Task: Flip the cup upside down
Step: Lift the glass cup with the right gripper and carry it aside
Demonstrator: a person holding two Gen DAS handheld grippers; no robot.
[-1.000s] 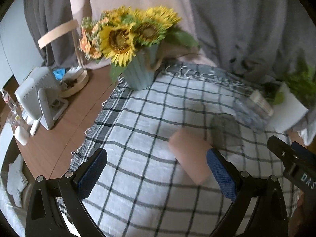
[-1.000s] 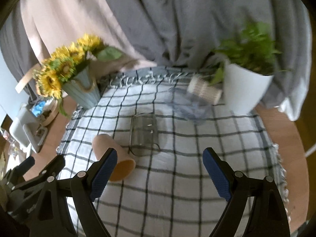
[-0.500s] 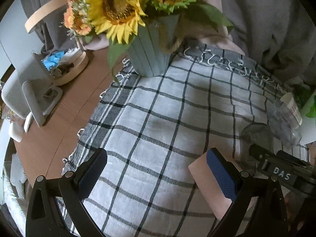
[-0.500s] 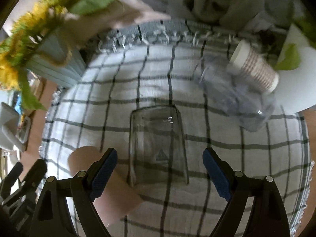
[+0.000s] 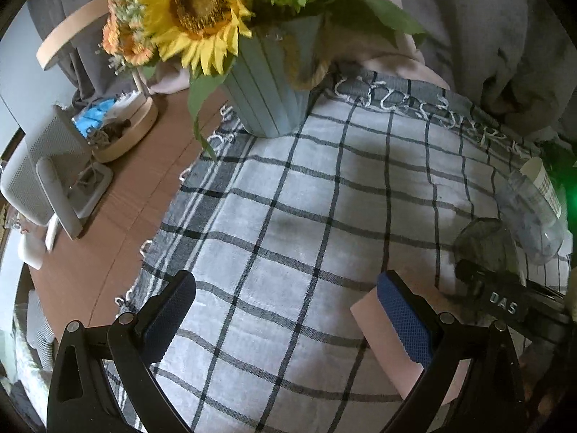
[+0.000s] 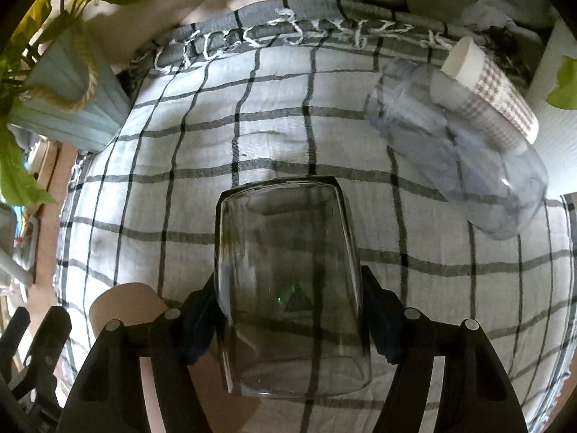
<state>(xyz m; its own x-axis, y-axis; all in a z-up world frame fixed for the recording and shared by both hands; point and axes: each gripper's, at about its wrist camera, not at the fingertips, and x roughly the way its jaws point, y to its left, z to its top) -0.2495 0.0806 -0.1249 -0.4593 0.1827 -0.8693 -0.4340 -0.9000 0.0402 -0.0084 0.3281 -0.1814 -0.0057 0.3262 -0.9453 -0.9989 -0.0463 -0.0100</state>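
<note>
1. The right gripper is clamped on the smoky glass cup, one blue-padded finger pressed against each side of the cup.
2. That cup lies on its side on the checked cloth, one round end toward the camera and the other pointing away toward the far fringe of the cloth. Whether its underside touches the cloth or is just raised off it cannot be told.
3. In the left wrist view the same glass cup shows only as a dark rounded shape at the right edge, with the black body of the right gripper in front of it.
4. The left gripper is spread wide and holds nothing; only cloth lies between its fingers.
5. A pink cup lies on its side partly behind the left gripper's right finger; whether they touch cannot be told. From the right wrist the pink cup sits just left of the glass cup.
6. Farther right on the cloth a clear plastic bottle lies on its side, with a checked paper cup lying against its far side.
7. A ribbed pale blue vase of sunflowers stands at the far left corner of the cloth.
8. Left of the cloth, the bare wooden table carries a white speaker-like box and a round wooden tray of small items.
</note>
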